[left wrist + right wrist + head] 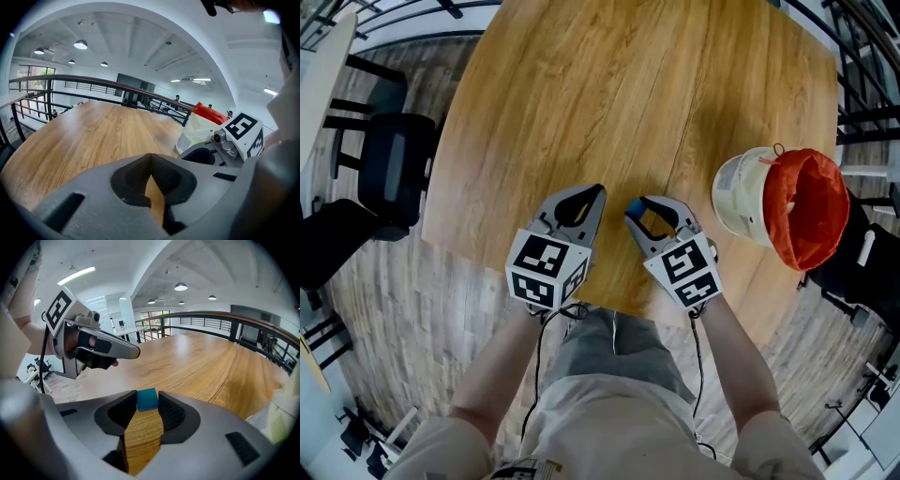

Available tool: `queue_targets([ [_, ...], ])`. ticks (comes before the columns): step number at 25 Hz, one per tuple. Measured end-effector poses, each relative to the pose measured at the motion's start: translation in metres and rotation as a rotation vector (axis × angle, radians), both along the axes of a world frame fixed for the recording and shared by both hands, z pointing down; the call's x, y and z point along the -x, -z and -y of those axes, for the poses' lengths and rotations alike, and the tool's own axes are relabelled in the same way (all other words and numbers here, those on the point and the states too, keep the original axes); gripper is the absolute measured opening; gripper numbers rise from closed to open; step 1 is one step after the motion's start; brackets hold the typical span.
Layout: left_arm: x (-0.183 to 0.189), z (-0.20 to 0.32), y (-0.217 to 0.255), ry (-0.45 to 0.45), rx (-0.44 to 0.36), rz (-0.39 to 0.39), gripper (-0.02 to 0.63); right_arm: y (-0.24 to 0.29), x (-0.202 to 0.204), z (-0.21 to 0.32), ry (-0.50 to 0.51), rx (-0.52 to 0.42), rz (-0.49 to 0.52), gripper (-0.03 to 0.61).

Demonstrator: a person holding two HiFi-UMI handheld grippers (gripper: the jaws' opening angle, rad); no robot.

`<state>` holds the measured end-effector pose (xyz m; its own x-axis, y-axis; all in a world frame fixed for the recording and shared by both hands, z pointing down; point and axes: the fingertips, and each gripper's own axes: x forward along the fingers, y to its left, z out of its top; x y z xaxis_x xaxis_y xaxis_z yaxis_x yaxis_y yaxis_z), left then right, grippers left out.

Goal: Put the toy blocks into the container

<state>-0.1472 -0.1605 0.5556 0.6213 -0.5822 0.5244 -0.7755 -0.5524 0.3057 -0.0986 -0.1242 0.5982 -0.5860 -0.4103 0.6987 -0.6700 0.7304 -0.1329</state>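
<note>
A light wooden bench [609, 84] with a rounded outline is seen over a grey plank floor [384, 309]. A black chair [389, 169] is parked at the bench's left side in the head view. A dark railing [220, 317] is seen past the far edge, under a white vaulted ceiling [140, 37] fitted with round lamps [180, 286].

Only in the head view is the container [741, 197] seen whole. It is a white bucket lined with a red-orange bag folded over the rim, set near the bench's right edge. The person's forearms [741, 347] are also seen only there. In the left gripper view the container is partly covered by the right gripper's marker cube [243, 133]. In the right gripper view only a pale sliver of it is caught at the right border. The left gripper [598, 191] is seen side-on in that view, with a hand [70, 341] wrapped round its grip.

The left gripper's jaws are pressed together at the tips, with nothing between them and only bench grain seen through the gap below. The right gripper [642, 208] is pinching the blue block [147, 398] at its very tips.

The blue block is small, plain, flat-faced and square-edged, in a solid mid-blue. It is located near the bench's near edge, beside the left gripper and well apart from the container.
</note>
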Motion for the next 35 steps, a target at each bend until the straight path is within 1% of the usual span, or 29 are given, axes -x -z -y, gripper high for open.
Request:
queue_targets([
  [5, -0.02, 0.0, 0.038, -0.045, -0.062, -0.029, 0.012, 0.043, -0.014, -0.006, -0.056, -0.061, 0.036, 0.15],
  [10, -0.045, -0.009, 0.066, -0.098, -0.097, -0.05, 0.012, 0.08, -0.037, -0.015, -0.108, -0.117, 0.051, 0.15],
  [17, -0.088, -0.025, 0.102, -0.2, -0.142, -0.082, 0.012, 0.126, -0.077, -0.03, -0.227, -0.198, 0.059, 0.15],
  [24, -0.133, -0.052, 0.139, -0.298, -0.178, -0.112, 0.012, 0.167, -0.12, -0.058, -0.348, -0.257, 0.065, 0.15],
  [35, -0.203, -0.096, 0.187, -0.439, -0.239, -0.136, 0.012, 0.239, -0.192, -0.113, -0.523, -0.386, 0.057, 0.149],
])
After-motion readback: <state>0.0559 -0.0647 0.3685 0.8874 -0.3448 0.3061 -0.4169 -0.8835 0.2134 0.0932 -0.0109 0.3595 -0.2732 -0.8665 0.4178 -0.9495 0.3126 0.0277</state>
